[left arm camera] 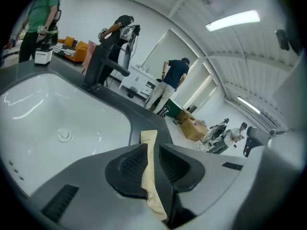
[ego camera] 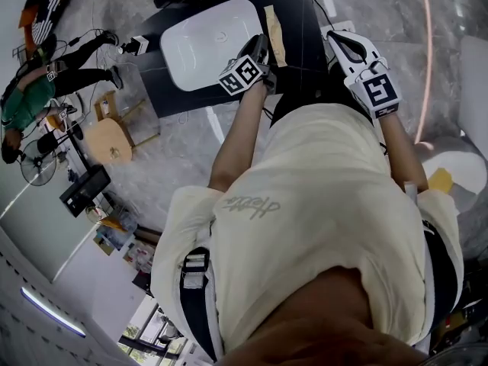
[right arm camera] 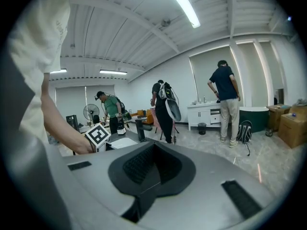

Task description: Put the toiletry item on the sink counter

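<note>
A long tan paper-wrapped toiletry item (ego camera: pixel 274 36) (left arm camera: pixel 148 147) sticks out over the dark sink counter (ego camera: pixel 299 10) (left arm camera: pixel 146 113), just right of the white basin (ego camera: pixel 210 40) (left arm camera: pixel 48 123). My left gripper (ego camera: pixel 261 48) (left arm camera: pixel 152 166) is shut on its near end; I cannot tell whether the far end touches the counter. My right gripper (ego camera: pixel 345 43) (right arm camera: pixel 151 169) hangs in the air right of the counter, jaws together with nothing between them.
A black faucet (left arm camera: pixel 98 66) stands behind the basin. Several people stand around the room, one in green (ego camera: pixel 27 97). A wooden stool (ego camera: pixel 110 139) and a fan (ego camera: pixel 34 166) are left of the counter. Cardboard boxes (left arm camera: pixel 194 128) sit on the floor beyond.
</note>
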`<state>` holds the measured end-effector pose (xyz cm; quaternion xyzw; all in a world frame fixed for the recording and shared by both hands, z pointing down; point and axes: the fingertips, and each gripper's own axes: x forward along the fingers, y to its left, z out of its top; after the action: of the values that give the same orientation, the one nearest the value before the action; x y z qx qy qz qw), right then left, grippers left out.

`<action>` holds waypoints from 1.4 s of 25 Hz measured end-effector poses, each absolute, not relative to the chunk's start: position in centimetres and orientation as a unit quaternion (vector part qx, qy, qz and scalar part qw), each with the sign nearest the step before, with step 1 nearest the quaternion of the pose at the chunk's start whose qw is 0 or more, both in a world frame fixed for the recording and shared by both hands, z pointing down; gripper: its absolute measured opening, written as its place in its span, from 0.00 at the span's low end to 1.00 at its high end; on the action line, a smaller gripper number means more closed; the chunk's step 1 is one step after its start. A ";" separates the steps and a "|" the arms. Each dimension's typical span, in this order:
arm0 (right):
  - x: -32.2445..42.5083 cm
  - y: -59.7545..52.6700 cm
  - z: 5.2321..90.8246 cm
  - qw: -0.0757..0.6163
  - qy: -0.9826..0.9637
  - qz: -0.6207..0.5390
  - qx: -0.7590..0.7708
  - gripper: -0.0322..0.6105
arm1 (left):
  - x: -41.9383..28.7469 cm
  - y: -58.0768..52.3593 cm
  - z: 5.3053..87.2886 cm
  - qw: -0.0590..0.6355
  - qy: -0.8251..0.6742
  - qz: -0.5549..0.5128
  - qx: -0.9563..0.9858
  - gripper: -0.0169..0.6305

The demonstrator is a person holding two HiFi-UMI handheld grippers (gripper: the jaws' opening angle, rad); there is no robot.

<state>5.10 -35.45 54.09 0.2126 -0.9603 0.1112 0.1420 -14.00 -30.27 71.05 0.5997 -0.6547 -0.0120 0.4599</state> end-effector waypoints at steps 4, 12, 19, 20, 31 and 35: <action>4.4 -35.0 53.5 0.133 -0.960 0.120 0.215 0.04 | -13.4 -30.7 66.9 0.390 -0.635 0.002 0.667 0.14; 3.0 -33.4 50.7 0.114 -0.959 0.113 0.235 0.04 | -12.7 -29.4 60.0 0.291 -0.580 -0.016 0.760 0.03; 2.9 -30.8 47.0 0.086 -0.956 0.108 0.260 0.04 | -12.4 -26.3 53.3 0.195 -0.542 -0.046 0.816 0.03; 2.9 -30.6 46.5 0.085 -0.956 0.107 0.261 0.04 | -12.5 -26.4 52.7 0.188 -0.541 -0.044 0.819 0.03; 1.3 -29.4 40.2 0.085 -0.959 0.066 0.262 0.04 | -14.4 -27.7 43.2 0.124 -0.545 -0.048 0.828 0.03; 1.4 -29.5 37.1 0.065 -0.960 0.057 0.265 0.04 | -14.0 -26.8 39.3 0.074 -0.535 -0.039 0.841 0.03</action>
<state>1.41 -29.47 37.13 0.2655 -0.9602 0.0567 0.0653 -13.96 -26.80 39.33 0.8409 -0.5348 -0.0390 0.0738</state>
